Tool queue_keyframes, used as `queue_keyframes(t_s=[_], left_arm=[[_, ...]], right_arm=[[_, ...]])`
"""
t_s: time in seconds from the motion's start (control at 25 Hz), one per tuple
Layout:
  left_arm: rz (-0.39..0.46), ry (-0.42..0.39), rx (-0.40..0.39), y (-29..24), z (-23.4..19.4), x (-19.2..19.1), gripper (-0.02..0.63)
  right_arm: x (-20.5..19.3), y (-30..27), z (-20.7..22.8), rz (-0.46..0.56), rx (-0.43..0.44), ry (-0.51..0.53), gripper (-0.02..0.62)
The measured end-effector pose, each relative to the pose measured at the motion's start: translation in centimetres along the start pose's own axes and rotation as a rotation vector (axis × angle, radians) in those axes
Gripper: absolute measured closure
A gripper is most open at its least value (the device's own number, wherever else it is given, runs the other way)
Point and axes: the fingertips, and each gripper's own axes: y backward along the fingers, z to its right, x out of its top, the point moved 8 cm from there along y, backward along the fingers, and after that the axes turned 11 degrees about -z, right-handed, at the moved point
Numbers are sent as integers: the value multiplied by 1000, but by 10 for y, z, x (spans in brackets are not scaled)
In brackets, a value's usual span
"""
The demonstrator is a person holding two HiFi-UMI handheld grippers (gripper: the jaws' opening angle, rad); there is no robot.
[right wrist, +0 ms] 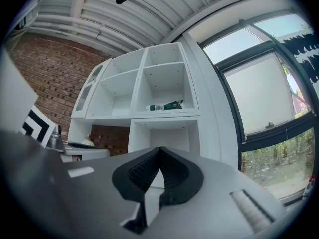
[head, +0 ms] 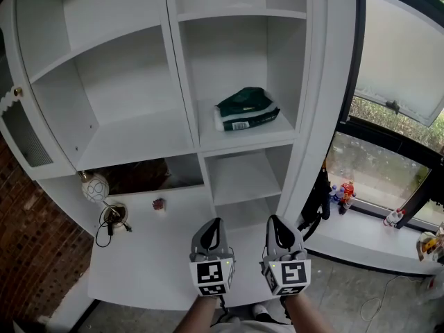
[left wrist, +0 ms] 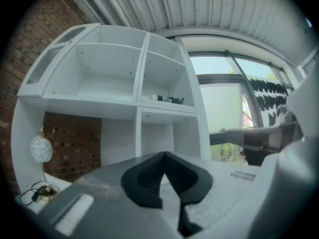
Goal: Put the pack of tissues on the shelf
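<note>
The pack of tissues (head: 246, 109), dark green with a white end, lies in the middle right compartment of the white shelf unit (head: 187, 82). It also shows as a thin green strip, the tissue pack (left wrist: 167, 99) in the left gripper view and the tissue pack (right wrist: 164, 105) in the right gripper view. My left gripper (head: 210, 232) and right gripper (head: 278, 227) hover side by side over the white desk (head: 152, 255), well below and in front of the pack. Both are shut and hold nothing: left gripper (left wrist: 163, 154), right gripper (right wrist: 160, 149).
A round patterned lamp (head: 96, 187) with a black cable (head: 107, 224) stands at the desk's left. A small red thing (head: 159, 203) lies nearby. Right of the shelf is a window sill (head: 374, 241) with small toy figures (head: 343, 191). A brick wall (head: 28, 241) is on the left.
</note>
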Motion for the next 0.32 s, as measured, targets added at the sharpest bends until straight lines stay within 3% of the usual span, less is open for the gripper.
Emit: queue_keyframes(t_s=[0.32], left_arm=[[-4, 4, 1, -2, -2, -1, 600]], right_arm=[[1, -1, 1, 1, -5, -10, 595]])
